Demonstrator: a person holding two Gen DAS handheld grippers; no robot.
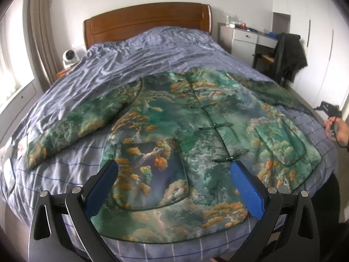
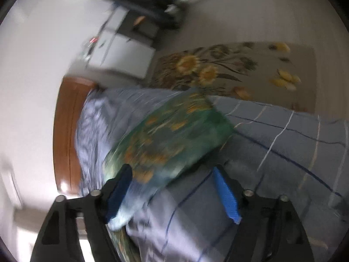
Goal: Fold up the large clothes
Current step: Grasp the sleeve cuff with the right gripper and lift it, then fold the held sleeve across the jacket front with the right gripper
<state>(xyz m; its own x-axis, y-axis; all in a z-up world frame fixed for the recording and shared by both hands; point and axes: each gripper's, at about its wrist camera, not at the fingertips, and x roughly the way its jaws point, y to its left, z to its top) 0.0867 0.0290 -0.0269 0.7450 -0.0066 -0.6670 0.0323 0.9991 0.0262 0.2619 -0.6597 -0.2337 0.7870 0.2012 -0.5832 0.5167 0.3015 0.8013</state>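
A green jacket (image 1: pixel 187 118) printed with orange clouds lies face up and spread flat on the blue checked bedcover (image 1: pixel 122 65), with its knot buttons fastened. My left gripper (image 1: pixel 174 172) hovers open over the jacket's near hem, with a patch pocket (image 1: pixel 152 174) showing between its blue pads. The right wrist view is blurred and rolled sideways. There my right gripper (image 2: pixel 172 187) stands open just above the bed. One jacket sleeve (image 2: pixel 170 135) runs toward it, and the cuff lies beside the left pad without being pinched.
A wooden headboard (image 1: pixel 148 19) closes the far end of the bed. A white desk (image 1: pixel 246 39) and a chair draped with dark clothing (image 1: pixel 290 54) stand at the right. A floral rug (image 2: pixel 229 69) covers the floor beside the bed. A person's hand (image 1: pixel 338 131) is at the bed's right edge.
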